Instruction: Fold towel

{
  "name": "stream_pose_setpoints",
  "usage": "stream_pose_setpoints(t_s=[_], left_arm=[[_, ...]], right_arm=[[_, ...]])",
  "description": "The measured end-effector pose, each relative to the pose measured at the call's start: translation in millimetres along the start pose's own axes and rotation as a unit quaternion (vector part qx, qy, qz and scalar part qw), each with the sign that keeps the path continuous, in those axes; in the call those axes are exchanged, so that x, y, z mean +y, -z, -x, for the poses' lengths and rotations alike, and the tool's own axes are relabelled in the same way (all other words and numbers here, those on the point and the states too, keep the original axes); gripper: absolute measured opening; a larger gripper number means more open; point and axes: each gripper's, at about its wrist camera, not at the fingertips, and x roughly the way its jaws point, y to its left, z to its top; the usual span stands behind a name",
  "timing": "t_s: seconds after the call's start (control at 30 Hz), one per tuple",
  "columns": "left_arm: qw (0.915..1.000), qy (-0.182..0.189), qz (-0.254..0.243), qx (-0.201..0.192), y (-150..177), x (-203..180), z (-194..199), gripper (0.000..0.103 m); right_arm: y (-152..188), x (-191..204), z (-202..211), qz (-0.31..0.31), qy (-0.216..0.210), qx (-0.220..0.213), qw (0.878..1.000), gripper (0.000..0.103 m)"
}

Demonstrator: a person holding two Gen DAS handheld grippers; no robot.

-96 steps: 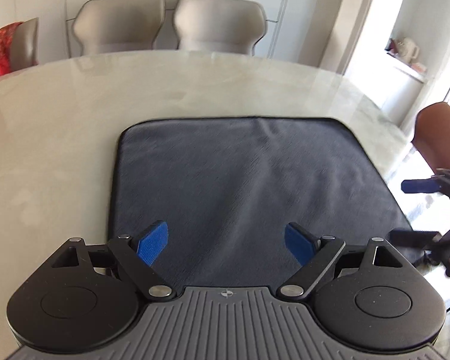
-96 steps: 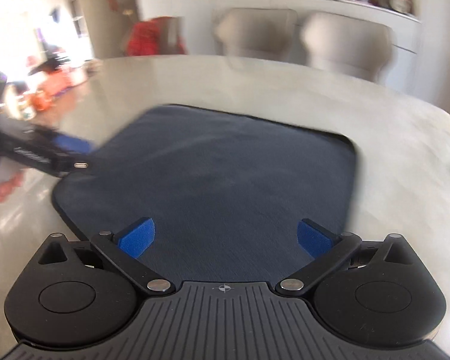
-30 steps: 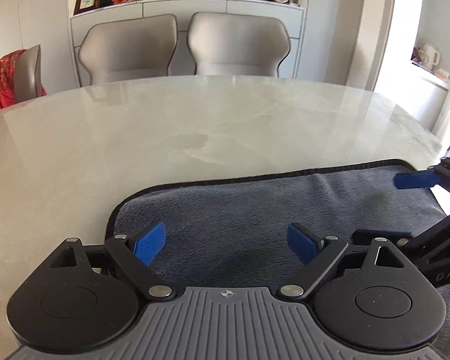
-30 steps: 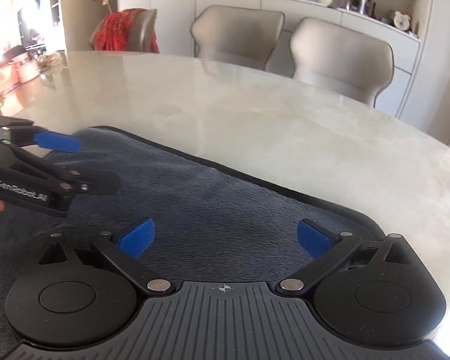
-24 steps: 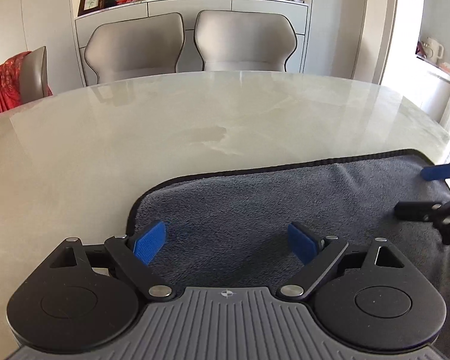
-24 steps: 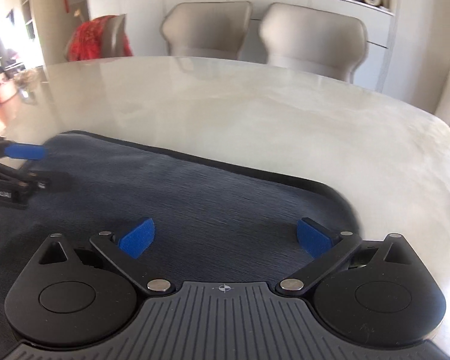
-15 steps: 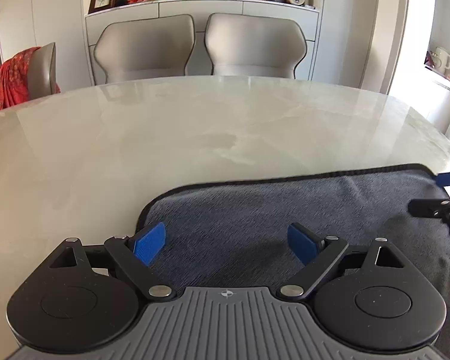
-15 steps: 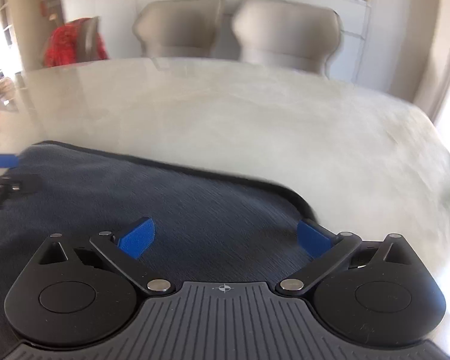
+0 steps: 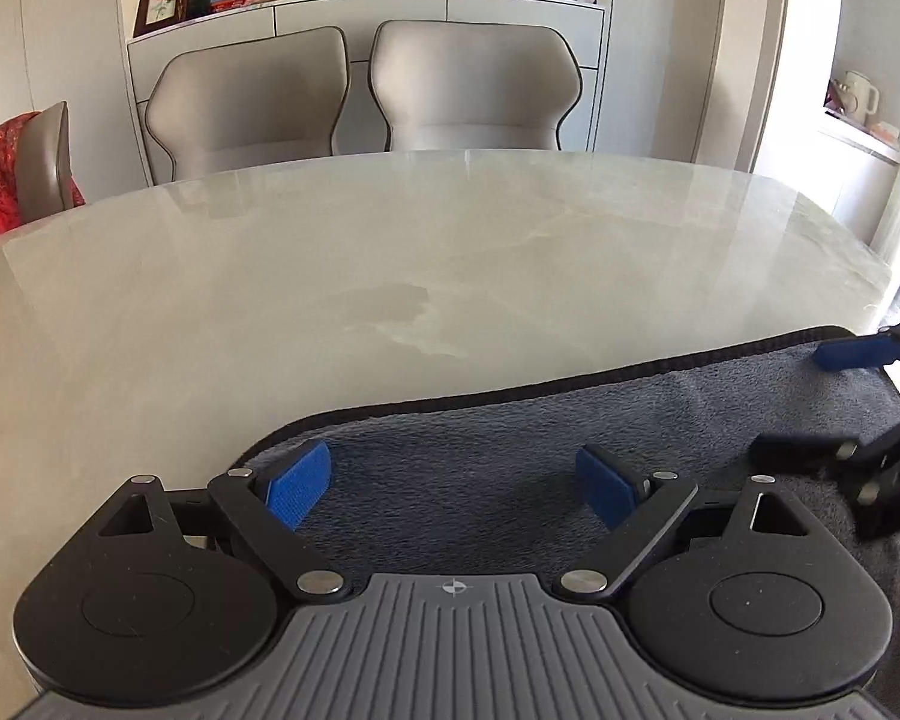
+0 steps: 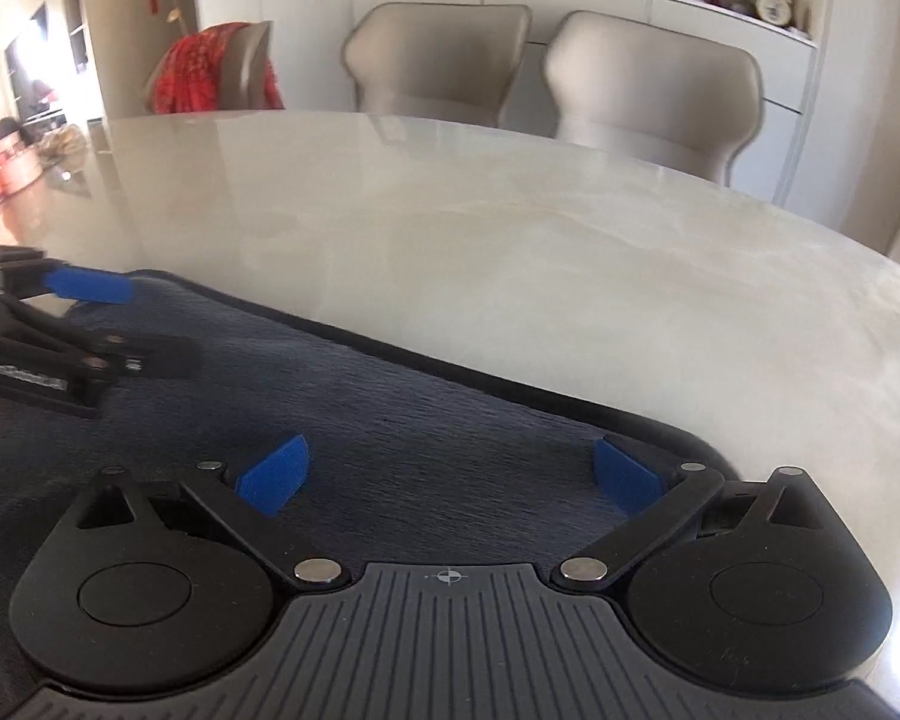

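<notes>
where towel [image 9: 510, 450] runs under housings, near edge hidden; left gripper [image 9: 450, 483], right gripper [image 10: 447, 474] spread.

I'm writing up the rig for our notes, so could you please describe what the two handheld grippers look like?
Both match. The left gripper and right gripper each have a ribbed grey body with a small crosshair mark, two round black discs, black linkage arms with silver pivot pins, and blue textured pads on the fingers. White lettering, blurred, runs along the left gripper's side in the right wrist view. No cables or sleeves show.
</notes>
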Motion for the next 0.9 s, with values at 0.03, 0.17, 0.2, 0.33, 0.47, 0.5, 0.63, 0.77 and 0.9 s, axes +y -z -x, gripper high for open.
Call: stream_pose_setpoints(t_s=[0.03, 0.17, 0.2, 0.33, 0.47, 0.5, 0.63, 0.77, 0.9], left_arm=[[1.0000, 0.000, -0.002, 0.000, 1, 2, 1, 0.092], [1.0000, -0.003, -0.001, -0.001, 5, 11, 1, 0.095], [1.0000, -0.004, -0.001, 0.000, 5, 12, 1, 0.095], [1.0000, -0.003, 0.003, 0.006, 0, 11, 2, 0.094], [1.0000, 0.007, -0.003, -0.005, -8, 15, 6, 0.091], [0.9999, 0.009, -0.005, -0.008, -11, 18, 7, 0.090], [0.9998, 0.012, -0.011, -0.013, -17, 28, 10, 0.090], [0.9998, 0.013, -0.011, -0.007, -21, 38, 9, 0.088], [0.9999, 0.011, 0.002, 0.007, -24, 47, 4, 0.088]], right_arm=[[2, -5, 1, -0.005, 0.005, 0.001, 1.000, 0.103], [7, -23, 7, -0.015, 0.017, 0.008, 1.000, 0.103], [7, -24, 8, -0.019, 0.018, 0.009, 1.000, 0.103], [2, -26, 15, -0.035, 0.011, 0.014, 0.999, 0.103], [-5, -36, 23, -0.066, -0.015, 0.005, 0.998, 0.102], [-6, -39, 25, -0.069, -0.019, 0.001, 0.997, 0.102], [-9, -48, 30, -0.057, 0.001, -0.003, 0.998, 0.102], [-9, -59, 33, -0.071, 0.002, -0.016, 0.997, 0.098], [-11, -67, 31, -0.082, 0.008, -0.015, 0.996, 0.081]])
